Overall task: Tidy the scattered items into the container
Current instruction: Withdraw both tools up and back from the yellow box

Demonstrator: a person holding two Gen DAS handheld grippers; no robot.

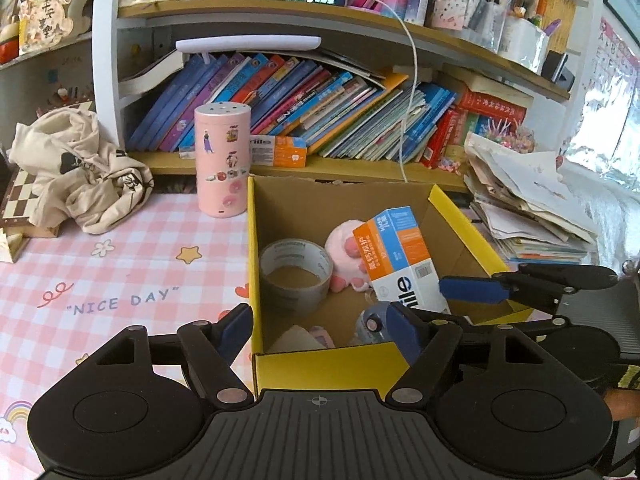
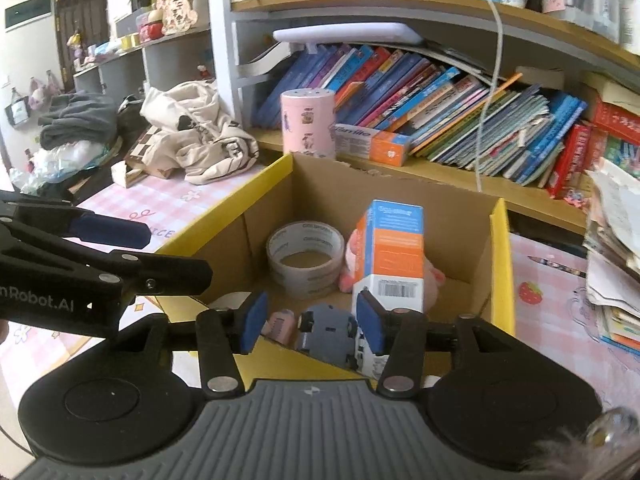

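Observation:
A yellow-rimmed cardboard box (image 1: pixel 256 264) stands on the pink checked table; it also shows in the right wrist view (image 2: pixel 502 248). Inside lie a tape roll (image 1: pixel 295 276) (image 2: pixel 306 258), a pink plush paw (image 1: pixel 344 256) (image 2: pixel 350 264), an orange, blue and white carton (image 1: pixel 400 256) (image 2: pixel 394 252), a small grey toy car (image 1: pixel 374 326) (image 2: pixel 328 334) and a small pink item (image 2: pixel 282 326). My left gripper (image 1: pixel 320 330) is open and empty over the box's near wall. My right gripper (image 2: pixel 312 322) is open and empty above the toy car; it shows from the side in the left view (image 1: pixel 472 290).
A pink cylinder with stickers (image 1: pixel 222 160) stands behind the box's left corner. A cream garment (image 1: pixel 80 172) lies on a chessboard at the left. A bookshelf (image 1: pixel 320 108) runs behind. A stack of papers (image 1: pixel 528 204) lies at the right.

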